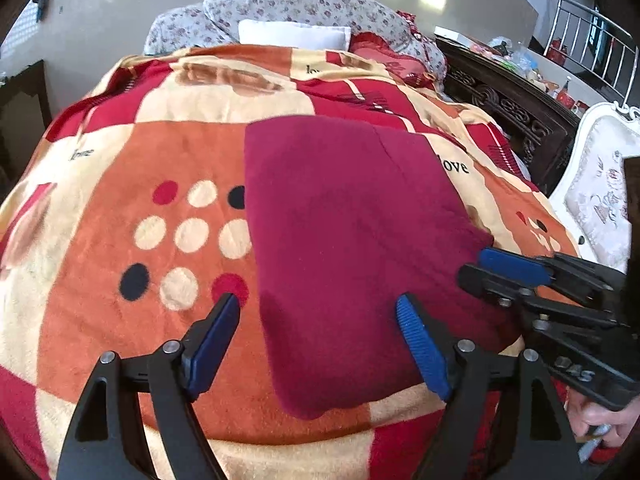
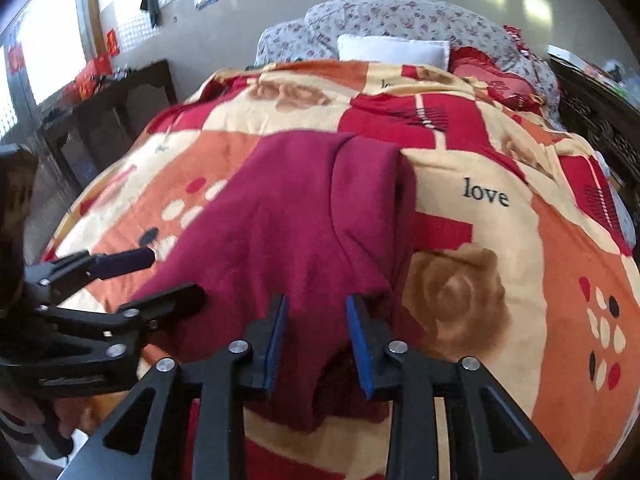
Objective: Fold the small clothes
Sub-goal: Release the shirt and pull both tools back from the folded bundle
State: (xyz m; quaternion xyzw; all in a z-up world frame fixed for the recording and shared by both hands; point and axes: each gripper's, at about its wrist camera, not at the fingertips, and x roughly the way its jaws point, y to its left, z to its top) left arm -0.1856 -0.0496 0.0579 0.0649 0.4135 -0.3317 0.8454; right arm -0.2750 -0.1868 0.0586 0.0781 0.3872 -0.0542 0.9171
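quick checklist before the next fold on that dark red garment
1. Dark red garment lies flat on the patterned blanket: ok, folded panel along its right side.
2. Left gripper open: ok, nothing pinched.
3. Right gripper free of cloth: cannot tell, near edge sits between its fingers.
4. Grippers apart: ok.
5. Fold path clear of the white pillow: ok.

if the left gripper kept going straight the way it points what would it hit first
Probably the dark red garment lying on the patterned blanket; the left gripper has open jaws, angled down over its near edge.
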